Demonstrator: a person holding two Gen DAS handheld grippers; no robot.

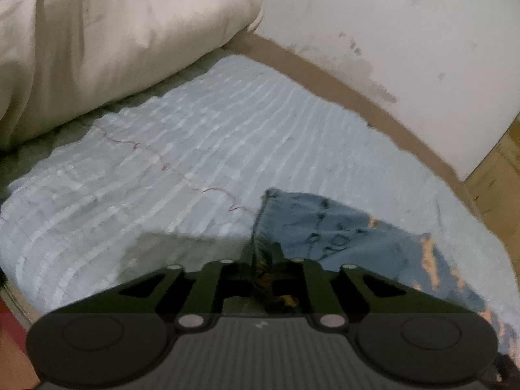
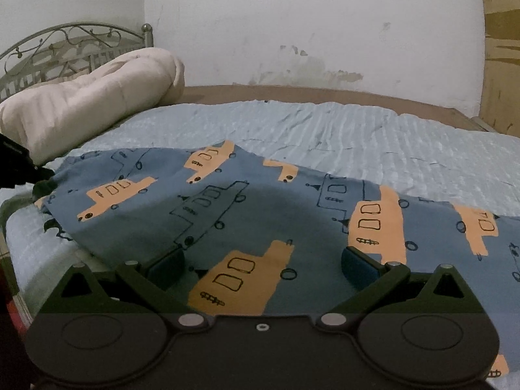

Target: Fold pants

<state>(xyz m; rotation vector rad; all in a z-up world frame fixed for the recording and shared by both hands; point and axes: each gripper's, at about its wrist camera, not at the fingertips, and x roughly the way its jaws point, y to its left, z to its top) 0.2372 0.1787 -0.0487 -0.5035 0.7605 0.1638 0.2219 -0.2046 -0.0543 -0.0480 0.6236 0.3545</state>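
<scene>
The blue pants, printed with orange trucks, lie spread across the light blue bedspread. In the left wrist view a bunched edge of the pants rises between the fingers of my left gripper, which is shut on the fabric. The same gripper shows at the far left of the right wrist view as a dark shape on the pants' left end. My right gripper hovers low over the middle of the pants, open wide, its blue pads not pressing on the cloth.
A rolled cream duvet lies at the head of the bed by the metal headboard. A stained white wall runs along the far side behind the brown bed frame. Cardboard boxes stand at the right.
</scene>
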